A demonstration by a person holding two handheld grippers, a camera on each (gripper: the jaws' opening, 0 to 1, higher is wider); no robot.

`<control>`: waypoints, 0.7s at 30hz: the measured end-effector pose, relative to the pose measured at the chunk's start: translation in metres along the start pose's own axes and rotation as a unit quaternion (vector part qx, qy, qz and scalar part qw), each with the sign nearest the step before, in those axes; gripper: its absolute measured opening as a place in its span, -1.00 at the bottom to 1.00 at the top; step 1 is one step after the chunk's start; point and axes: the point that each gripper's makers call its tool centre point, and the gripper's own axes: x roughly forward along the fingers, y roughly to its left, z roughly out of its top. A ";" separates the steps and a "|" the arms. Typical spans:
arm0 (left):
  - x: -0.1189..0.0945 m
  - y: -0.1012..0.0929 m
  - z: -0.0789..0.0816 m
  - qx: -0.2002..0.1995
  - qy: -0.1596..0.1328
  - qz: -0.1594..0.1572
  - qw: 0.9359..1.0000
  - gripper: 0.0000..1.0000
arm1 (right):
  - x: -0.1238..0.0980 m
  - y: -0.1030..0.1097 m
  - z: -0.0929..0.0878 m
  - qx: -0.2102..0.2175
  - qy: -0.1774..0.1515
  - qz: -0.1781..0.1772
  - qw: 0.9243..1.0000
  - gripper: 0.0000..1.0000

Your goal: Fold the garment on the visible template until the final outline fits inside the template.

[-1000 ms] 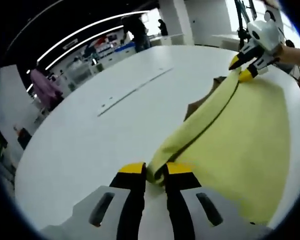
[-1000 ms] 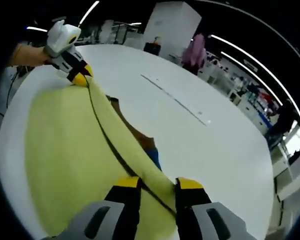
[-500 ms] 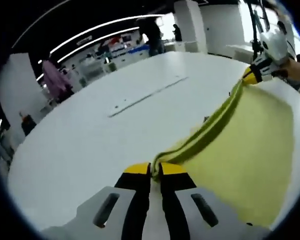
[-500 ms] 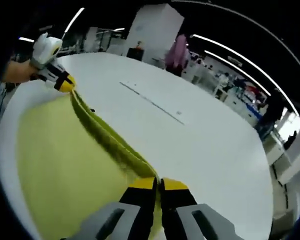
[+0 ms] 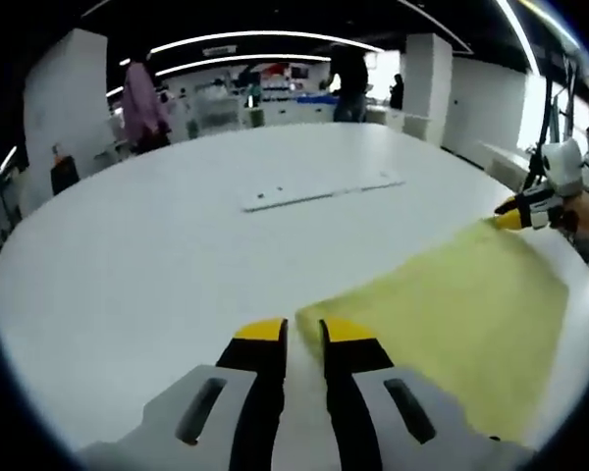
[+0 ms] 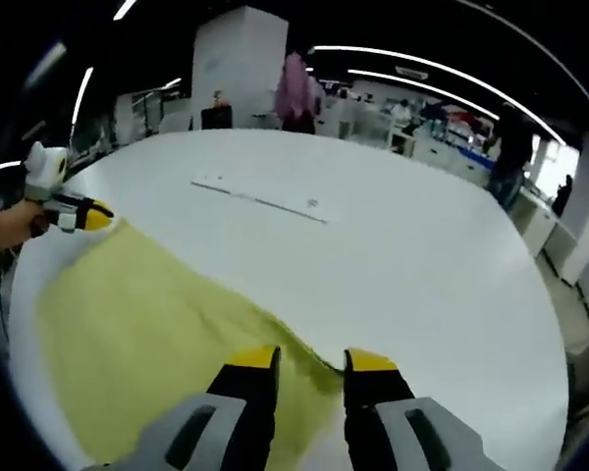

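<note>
The yellow garment [image 5: 452, 314] lies flat on the white table [image 5: 157, 255], with lots of bare table beyond its far edge. My left gripper [image 5: 302, 339] sits at one near corner, jaws apart, holding nothing. My right gripper [image 6: 309, 365] is also spread open at the other corner. I see no readable writing.

Bright, even indoor light from long ceiling strips [image 5: 265, 37]. White tabletop [image 5: 157, 255] is almost blown out, few shadows. Window glare at far right [image 5: 545, 93]. Strong fisheye bending at edges. Background people and shelves soft; yellow cloth [image 6: 147, 334] slightly motion-blurred, texture lost.
</note>
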 end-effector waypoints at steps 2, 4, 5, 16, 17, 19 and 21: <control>-0.005 -0.002 0.000 0.004 0.001 -0.004 1.000 -0.70 | -0.003 -0.004 -0.003 -0.005 0.009 -0.006 1.000 -0.49; -0.011 -0.007 0.001 0.008 0.001 -0.013 1.000 -0.64 | -0.009 -0.006 -0.005 -0.005 0.014 -0.010 1.000 -0.44; -0.014 -0.009 0.001 0.009 0.001 -0.016 1.000 -0.59 | -0.012 -0.006 -0.006 -0.004 0.016 -0.009 1.000 -0.40; -0.054 -0.037 0.003 0.027 -0.012 -0.073 0.997 -0.23 | -0.053 0.020 -0.014 0.051 0.017 0.066 0.996 -0.01; -0.058 -0.039 0.002 0.027 -0.012 -0.078 0.997 -0.20 | -0.056 0.022 -0.015 0.053 0.016 0.071 0.996 0.00; -0.066 -0.045 -0.001 0.024 -0.014 -0.091 0.995 -0.16 | -0.065 0.025 -0.018 0.055 0.017 0.079 0.995 0.03; -0.073 -0.048 -0.003 0.023 -0.017 -0.099 0.995 -0.13 | -0.073 0.030 -0.021 0.050 0.018 0.088 0.995 0.04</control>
